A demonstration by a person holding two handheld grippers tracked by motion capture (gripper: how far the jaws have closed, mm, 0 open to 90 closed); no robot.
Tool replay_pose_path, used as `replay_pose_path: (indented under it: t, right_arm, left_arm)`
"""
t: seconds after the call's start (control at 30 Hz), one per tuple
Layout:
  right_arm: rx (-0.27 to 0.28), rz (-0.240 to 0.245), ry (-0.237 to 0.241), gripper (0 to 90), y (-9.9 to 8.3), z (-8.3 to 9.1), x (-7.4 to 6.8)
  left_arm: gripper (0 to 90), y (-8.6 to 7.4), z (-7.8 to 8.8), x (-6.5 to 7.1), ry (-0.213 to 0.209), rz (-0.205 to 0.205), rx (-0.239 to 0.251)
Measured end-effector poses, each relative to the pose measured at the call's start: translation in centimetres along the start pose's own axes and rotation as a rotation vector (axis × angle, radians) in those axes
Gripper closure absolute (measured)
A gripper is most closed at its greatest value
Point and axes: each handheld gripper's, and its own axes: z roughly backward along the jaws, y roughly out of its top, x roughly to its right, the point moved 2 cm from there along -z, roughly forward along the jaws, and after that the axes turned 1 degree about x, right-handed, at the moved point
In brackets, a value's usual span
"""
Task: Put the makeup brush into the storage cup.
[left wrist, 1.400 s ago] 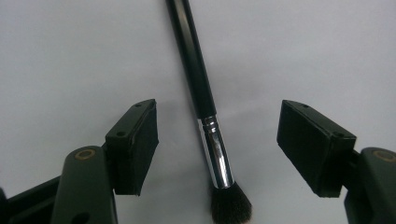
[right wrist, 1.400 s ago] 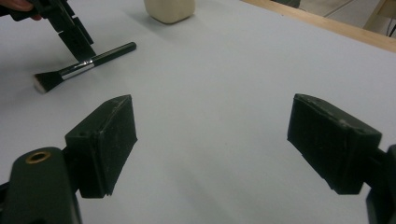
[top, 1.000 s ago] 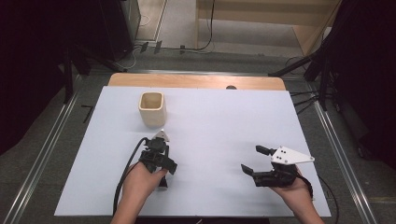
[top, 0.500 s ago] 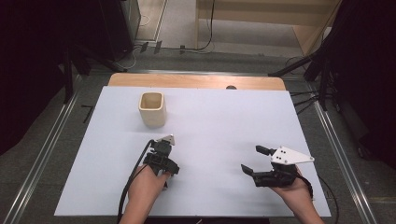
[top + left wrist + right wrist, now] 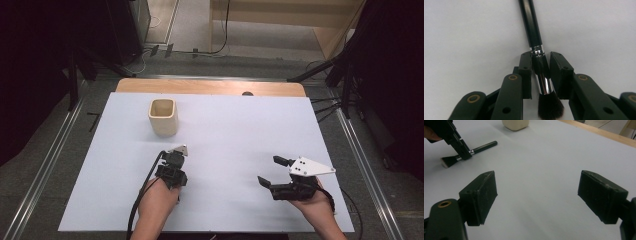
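White tabletop (image 5: 220,130), left gripper's (image 5: 540,72) jaws hiding brush (image 5: 534,32) ferrule.

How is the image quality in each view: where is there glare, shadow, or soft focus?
High view: even light on the white table, dark surroundings, the cup sharp. Left gripper view: bright glare on the brush at its metal ferrule; the bristles and near jaws look soft. Right gripper view: the right gripper has blurred, dark jaws; the left gripper casts a faint shadow by the brush.
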Motion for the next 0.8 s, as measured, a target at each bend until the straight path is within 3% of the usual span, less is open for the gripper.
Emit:
replay_pose_path:
  t: [0.2,0.37,0.6,0.67,0.8]
  right_arm:
    - [0.000,0.003,0.002,16.5,0.0,0.0,0.0]
    - [-0.001,0.007,0.009,16.5,0.0,0.0,-0.1]
    - [-0.014,-0.001,0.018,16.6,-0.1,0.0,-0.1]
    - [-0.012,0.000,0.020,16.6,-0.1,0.0,0.0]
    - [-0.008,-0.003,0.022,16.6,-0.1,0.0,0.1]
  left_arm:
    - [78.0,-0.1,0.0,-0.1,0.002,0.009,0.014]
    - [78.5,-0.2,0.0,0.1,0.013,-0.050,0.017]
    - [78.9,-0.4,0.1,-0.4,-0.028,-0.078,0.036]
    - [78.9,-0.4,0.5,-0.6,-0.085,-0.082,0.060]
    - [78.9,-0.3,1.9,-0.4,-0.115,-0.103,0.105]
